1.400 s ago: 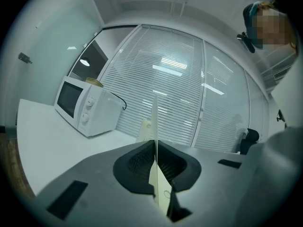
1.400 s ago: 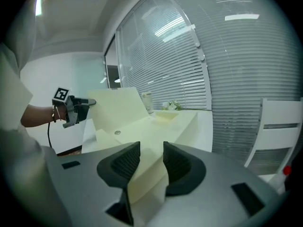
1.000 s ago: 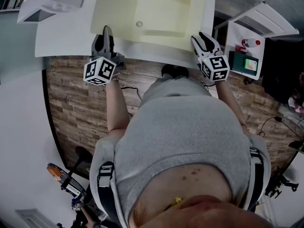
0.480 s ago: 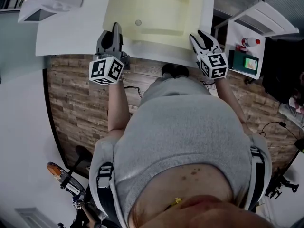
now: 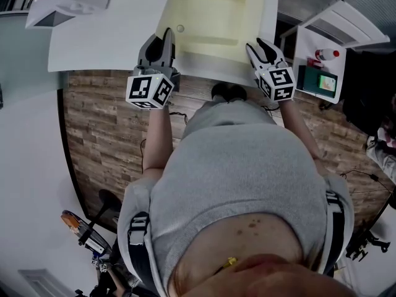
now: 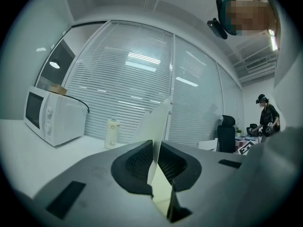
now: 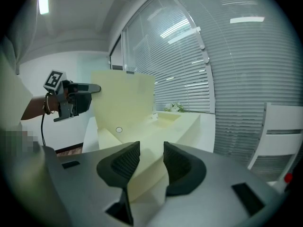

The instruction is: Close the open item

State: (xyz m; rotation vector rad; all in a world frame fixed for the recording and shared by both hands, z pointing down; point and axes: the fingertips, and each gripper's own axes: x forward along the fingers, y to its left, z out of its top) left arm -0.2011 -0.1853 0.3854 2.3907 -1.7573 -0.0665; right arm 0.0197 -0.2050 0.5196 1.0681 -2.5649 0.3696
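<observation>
Left tool view: the left tool (image 6: 156, 162) was pinched shut on the thin lid (image 6: 159, 119), which stood upright between its pads; a microwave (image 6: 49, 115) stood to its far left.
Right tool view: the right tool (image 7: 147, 162) had its jaws apart, gripping nothing, with the yellow box (image 7: 175, 122) just ahead.
Room: a white desk (image 5: 99, 42) ahead of both tools, over a wood floor (image 5: 99, 135).
Pose: the left tool was level and the right tool dipped toward the box.
</observation>
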